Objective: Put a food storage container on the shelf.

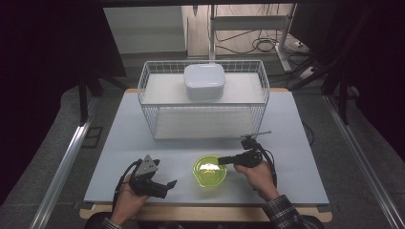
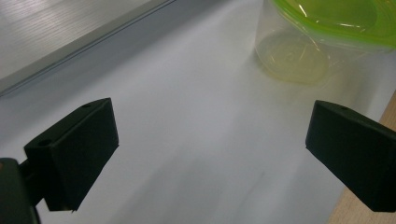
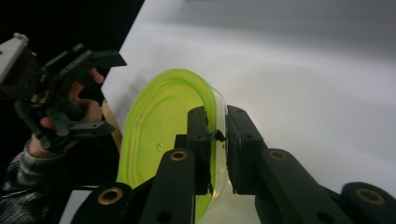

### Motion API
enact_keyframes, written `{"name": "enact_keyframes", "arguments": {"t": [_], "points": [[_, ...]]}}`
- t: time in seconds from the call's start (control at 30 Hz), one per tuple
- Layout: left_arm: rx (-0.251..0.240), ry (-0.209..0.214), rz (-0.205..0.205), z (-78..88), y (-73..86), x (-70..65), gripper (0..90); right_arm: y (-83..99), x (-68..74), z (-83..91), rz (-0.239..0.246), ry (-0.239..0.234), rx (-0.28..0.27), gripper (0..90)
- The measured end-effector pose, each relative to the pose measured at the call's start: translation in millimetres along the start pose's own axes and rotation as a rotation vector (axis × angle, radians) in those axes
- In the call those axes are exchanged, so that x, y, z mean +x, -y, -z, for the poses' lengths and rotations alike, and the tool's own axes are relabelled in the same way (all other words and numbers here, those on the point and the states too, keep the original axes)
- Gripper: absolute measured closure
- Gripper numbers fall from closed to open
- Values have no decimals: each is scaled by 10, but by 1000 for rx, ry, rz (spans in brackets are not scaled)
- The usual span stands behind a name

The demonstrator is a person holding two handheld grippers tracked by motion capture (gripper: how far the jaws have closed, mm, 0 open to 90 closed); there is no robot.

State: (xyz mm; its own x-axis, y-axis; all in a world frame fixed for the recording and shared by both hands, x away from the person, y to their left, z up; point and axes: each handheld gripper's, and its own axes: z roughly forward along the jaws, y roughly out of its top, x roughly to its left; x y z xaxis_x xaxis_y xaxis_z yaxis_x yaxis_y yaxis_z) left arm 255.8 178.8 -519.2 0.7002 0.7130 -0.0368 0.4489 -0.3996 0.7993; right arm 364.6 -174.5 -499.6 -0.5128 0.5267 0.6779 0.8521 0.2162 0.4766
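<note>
The right tool (image 3: 216,140) was clamped on the rim of the green bowl (image 1: 209,170), low and centre in the high view on the counter (image 1: 296,143). The left tool (image 1: 154,183), lower left, stood open and empty. The grasp looked done; next came a steady lift, likely toward the wire basket (image 1: 143,86) above.

High view overhead, facing forward-down; gripper views close, low over table; all share green container (image 1: 209,170).
</note>
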Motion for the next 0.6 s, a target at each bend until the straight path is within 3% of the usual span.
{"name": "enact_keyframes", "arguments": {"t": [0.2,0.4,0.6], "points": [[-3,-2,0,4,-1,2,21,-25,37,24,23,14,-7,814],[-9,-5,1,10,-2,4,21,-64,63,106,18,-11,-46,814],[-14,-6,7,12,-1,5,21,-158,167,239,48,-10,-86,814]]}}
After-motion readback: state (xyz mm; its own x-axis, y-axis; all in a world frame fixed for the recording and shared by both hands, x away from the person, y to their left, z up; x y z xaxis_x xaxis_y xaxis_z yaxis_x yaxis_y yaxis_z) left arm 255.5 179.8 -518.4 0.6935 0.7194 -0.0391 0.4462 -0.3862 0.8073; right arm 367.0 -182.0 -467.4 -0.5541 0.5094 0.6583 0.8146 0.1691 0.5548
